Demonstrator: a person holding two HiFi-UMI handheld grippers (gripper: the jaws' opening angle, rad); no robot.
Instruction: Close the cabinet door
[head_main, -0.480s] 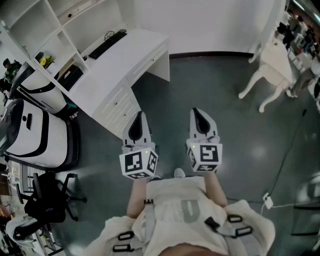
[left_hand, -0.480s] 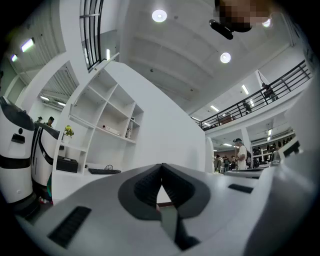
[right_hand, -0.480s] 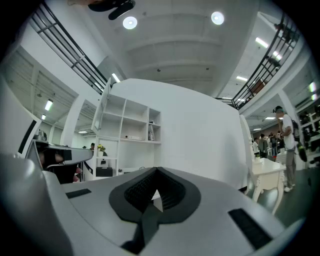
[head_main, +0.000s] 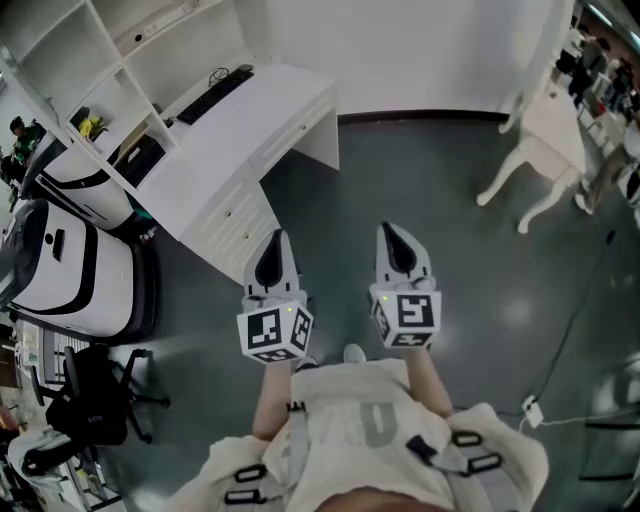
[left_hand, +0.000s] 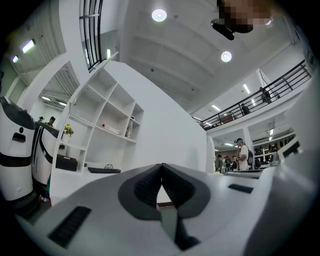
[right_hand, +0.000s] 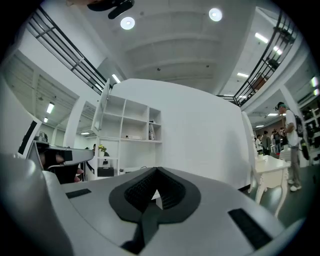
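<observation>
A white shelving unit (head_main: 120, 50) with a desk (head_main: 235, 120) stands ahead to my left. In the right gripper view a white door panel (right_hand: 104, 107) stands swung out at the top left of the shelves (right_hand: 130, 125). The left gripper view shows it too, the door panel (left_hand: 102, 62) above the shelves (left_hand: 100, 125). Both grippers are held level over the grey floor, side by side, well short of the unit. The left gripper (head_main: 277, 238) (left_hand: 161, 166) is shut and empty. The right gripper (head_main: 391, 229) (right_hand: 156, 171) also has its jaws together with nothing between them.
A black keyboard (head_main: 213, 92) lies on the desk. White robot bodies (head_main: 70, 265) and a black office chair (head_main: 95, 395) stand at the left. A white table with curved legs (head_main: 540, 150) is at the right, and a cable with a plug (head_main: 533, 403) lies on the floor. People stand far off (left_hand: 243, 155).
Nothing of note: the head view has shifted slightly, and both grippers keep their places and stay shut.
</observation>
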